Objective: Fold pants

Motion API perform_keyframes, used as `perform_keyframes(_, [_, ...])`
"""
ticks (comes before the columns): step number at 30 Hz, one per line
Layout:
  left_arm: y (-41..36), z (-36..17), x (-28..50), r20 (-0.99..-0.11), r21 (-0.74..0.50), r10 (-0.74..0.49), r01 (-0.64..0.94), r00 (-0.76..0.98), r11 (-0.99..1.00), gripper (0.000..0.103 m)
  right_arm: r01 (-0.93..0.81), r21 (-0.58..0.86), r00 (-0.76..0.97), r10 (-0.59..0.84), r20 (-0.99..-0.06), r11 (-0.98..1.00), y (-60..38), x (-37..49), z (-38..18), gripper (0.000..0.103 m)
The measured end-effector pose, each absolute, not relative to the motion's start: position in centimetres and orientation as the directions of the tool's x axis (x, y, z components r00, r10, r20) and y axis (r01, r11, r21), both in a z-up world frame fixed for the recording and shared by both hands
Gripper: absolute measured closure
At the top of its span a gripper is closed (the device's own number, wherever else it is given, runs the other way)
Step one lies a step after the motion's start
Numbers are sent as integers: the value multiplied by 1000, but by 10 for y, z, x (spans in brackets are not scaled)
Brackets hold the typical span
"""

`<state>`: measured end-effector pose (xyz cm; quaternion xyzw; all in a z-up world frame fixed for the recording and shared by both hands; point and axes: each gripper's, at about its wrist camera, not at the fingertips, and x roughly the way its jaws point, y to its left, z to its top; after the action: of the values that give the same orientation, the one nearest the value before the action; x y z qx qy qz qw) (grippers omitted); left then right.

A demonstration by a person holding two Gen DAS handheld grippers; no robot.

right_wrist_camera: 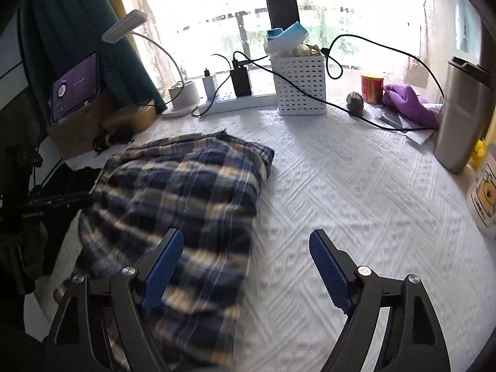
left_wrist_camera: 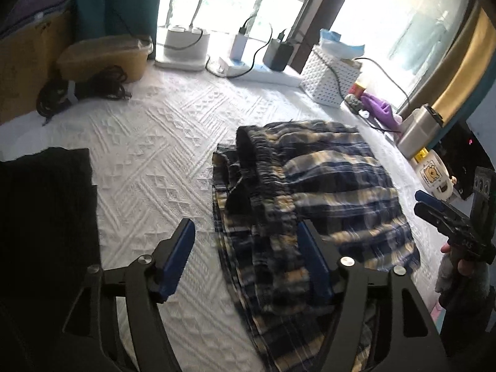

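Observation:
Blue and yellow plaid pants (left_wrist_camera: 325, 186) lie in a folded bundle on the white textured bedspread (left_wrist_camera: 148, 142), elastic waistband on top toward the left. My left gripper (left_wrist_camera: 245, 232) hangs open over the bundle's left edge, one blue pad above the plaid and the other above the bare spread. In the right wrist view the pants (right_wrist_camera: 179, 192) fill the left half. My right gripper (right_wrist_camera: 246, 238) is open wide at their right edge, nothing pressed between its pads. The right gripper (left_wrist_camera: 434, 207) also shows at the far right of the left wrist view, held by a hand.
A black garment (left_wrist_camera: 46, 217) lies at the left. Along the window stand a power strip with chargers (left_wrist_camera: 263, 71), a white perforated basket (right_wrist_camera: 300, 86), a red tin (right_wrist_camera: 372, 86), a purple cloth (right_wrist_camera: 409, 102) and a steel tumbler (right_wrist_camera: 462, 117). A bear mug (left_wrist_camera: 434, 173) sits at the right.

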<state>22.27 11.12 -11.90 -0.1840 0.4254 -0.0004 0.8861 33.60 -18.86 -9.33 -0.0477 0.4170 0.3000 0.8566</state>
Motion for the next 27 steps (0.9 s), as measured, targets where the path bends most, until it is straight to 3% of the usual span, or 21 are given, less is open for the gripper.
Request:
perform_keyframes(6, [110, -133, 241, -765, -373, -212, -150, 608, 916, 29, -552, 183, 445, 473, -760, 814, -181, 359, -106, 18])
perform_keyframes(9, [103, -134, 247, -766, -367, -222, -127, 604, 921, 14, -547, 191, 433, 471, -768, 815, -181, 367, -113, 18])
perform_keyframes(11, [94, -135, 253, -780, -338, -213, -111, 589, 934, 12, -546, 197, 424, 471, -774, 814, -180, 372, -119, 18])
perform_keyframes(23, [56, -137, 273, -778, -252, -197, -9, 596, 968, 12, -572, 271, 352, 530, -771, 774, -161, 395, -135, 18])
perform_keyframes(27, [56, -137, 275, -767, -256, -198, -9, 610, 967, 20, -600, 299, 320, 566, -760, 741, -152, 397, -136, 18])
